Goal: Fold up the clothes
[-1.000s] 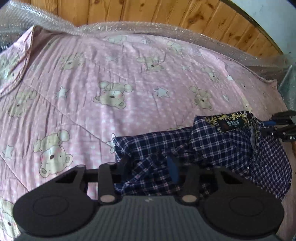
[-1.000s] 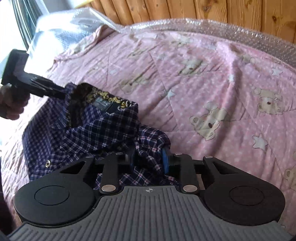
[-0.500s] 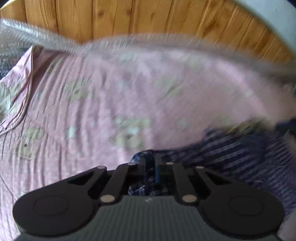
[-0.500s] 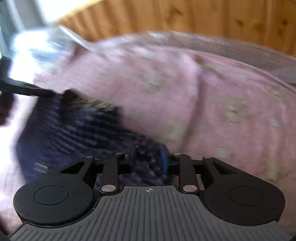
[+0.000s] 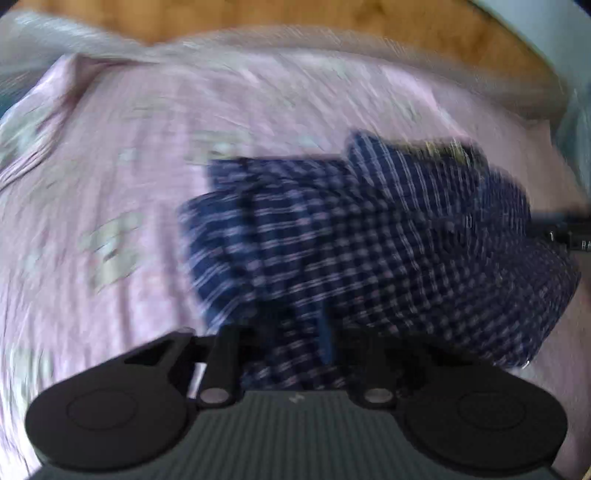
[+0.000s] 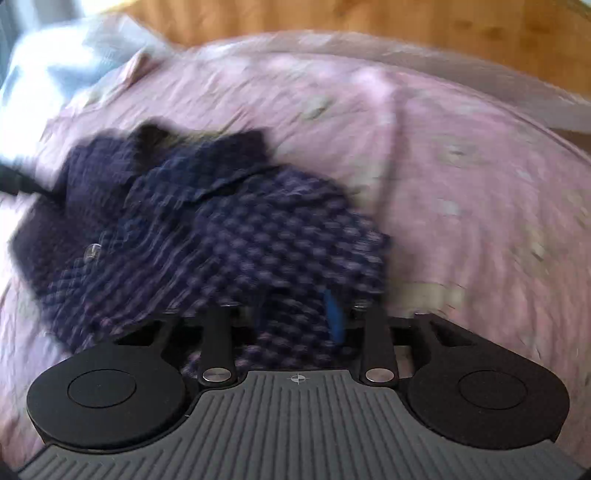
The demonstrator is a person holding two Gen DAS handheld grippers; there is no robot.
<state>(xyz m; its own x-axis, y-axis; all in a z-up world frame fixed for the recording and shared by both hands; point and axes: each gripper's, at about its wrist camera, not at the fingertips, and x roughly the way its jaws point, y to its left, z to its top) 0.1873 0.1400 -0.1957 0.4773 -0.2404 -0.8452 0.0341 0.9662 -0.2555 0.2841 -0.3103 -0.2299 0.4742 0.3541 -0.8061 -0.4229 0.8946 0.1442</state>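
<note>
Gripping step: spreading the crumpled plaid shirt (image 5: 369, 240) before any fold; both views blurred.
Shirt place: bunched on the pink quilt (image 5: 110, 184), nearer its front edge, collar toward the wooden headboard (image 5: 295, 14).
Left gripper (image 5: 291, 339): jaws have just been opening, now narrow; plaid cloth lies between them; whether the pads press, cannot tell.
Right gripper (image 6: 295, 317): jaws have just been opening, moderately apart; cloth between them; grip not readable.
Progress: early, no fold made.
Next move: likely needs firm pinches on two separate hems, drawn apart.
</note>
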